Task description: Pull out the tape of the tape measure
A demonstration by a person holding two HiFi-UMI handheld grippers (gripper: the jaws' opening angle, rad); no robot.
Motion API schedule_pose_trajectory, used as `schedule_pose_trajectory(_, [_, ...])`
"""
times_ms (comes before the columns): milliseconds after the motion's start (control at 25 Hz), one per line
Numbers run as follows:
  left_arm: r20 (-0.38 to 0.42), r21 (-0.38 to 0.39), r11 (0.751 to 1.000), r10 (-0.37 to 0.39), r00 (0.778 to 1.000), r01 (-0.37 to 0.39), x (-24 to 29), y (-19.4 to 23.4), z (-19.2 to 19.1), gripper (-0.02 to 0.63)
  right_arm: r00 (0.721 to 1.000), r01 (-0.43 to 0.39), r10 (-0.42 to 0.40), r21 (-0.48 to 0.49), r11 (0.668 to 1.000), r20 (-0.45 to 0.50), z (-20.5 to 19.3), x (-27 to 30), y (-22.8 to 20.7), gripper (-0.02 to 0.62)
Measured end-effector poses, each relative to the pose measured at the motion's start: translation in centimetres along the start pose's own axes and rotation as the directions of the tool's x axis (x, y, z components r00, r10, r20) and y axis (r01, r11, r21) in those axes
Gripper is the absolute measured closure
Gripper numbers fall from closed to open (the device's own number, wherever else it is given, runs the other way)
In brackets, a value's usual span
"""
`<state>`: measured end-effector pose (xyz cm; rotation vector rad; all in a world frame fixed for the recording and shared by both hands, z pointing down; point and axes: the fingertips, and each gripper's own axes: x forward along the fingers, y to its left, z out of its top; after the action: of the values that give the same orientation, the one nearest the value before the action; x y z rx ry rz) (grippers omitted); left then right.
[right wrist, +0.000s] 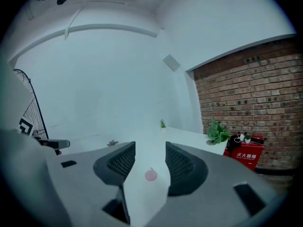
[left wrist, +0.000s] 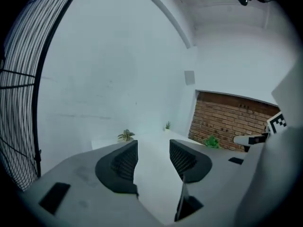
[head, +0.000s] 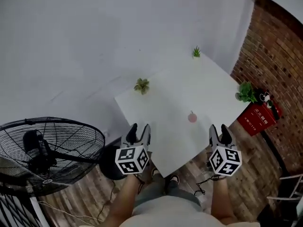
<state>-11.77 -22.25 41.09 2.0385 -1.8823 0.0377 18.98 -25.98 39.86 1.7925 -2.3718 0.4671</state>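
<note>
A small round pink tape measure lies on the white table, toward its near right part. It shows between the jaws in the right gripper view as a pink disc, well ahead of them. My left gripper hangs open over the table's near left edge, nothing between its fingers. My right gripper is open too, just off the table's near right edge, short of the tape measure and to its right. Both are empty.
Small potted plants stand at the table's left corner, far corner and right corner. A large black fan stands at the left. A red box and a brick wall lie to the right.
</note>
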Motion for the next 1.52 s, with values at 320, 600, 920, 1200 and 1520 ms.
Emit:
schedule_pose_trajectory(320, [-0.028, -0.037, 0.998, -0.042, 0.999, 0.040, 5.0, 1.4, -0.5, 0.403, 0.999, 0.012, -0.015, -0.058, 0.998, -0.050, -0.5, 3.1, 1.1, 0.393])
schedule_pose_trajectory(600, [-0.062, -0.038, 0.998, -0.044, 0.997, 0.042, 7.2, 1.6, -1.3, 0.403, 0.996, 0.006, -0.011, -0.057, 0.998, -0.084, -1.3, 5.6, 0.7, 0.388])
schedule_pose_trajectory(920, [-0.121, -0.017, 1.000, -0.015, 0.993, 0.013, 8.4, 2.8, -3.1, 0.403, 0.985, -0.051, 0.040, -0.060, 0.997, -0.169, -4.2, 9.5, 1.4, 0.382])
schedule_pose_trajectory(1200, [-0.164, -0.010, 1.000, 0.025, 0.986, -0.027, 8.7, 4.5, -5.1, 0.403, 0.966, -0.088, 0.066, -0.075, 0.993, -0.251, -7.5, 12.6, 1.8, 0.380])
schedule_pose_trajectory(1520, [-0.211, -0.013, 0.998, 0.061, 0.976, -0.065, 8.6, 5.9, -8.4, 0.403, 0.941, -0.094, 0.053, -0.110, 0.989, -0.335, -11.4, 15.0, 1.2, 0.376])
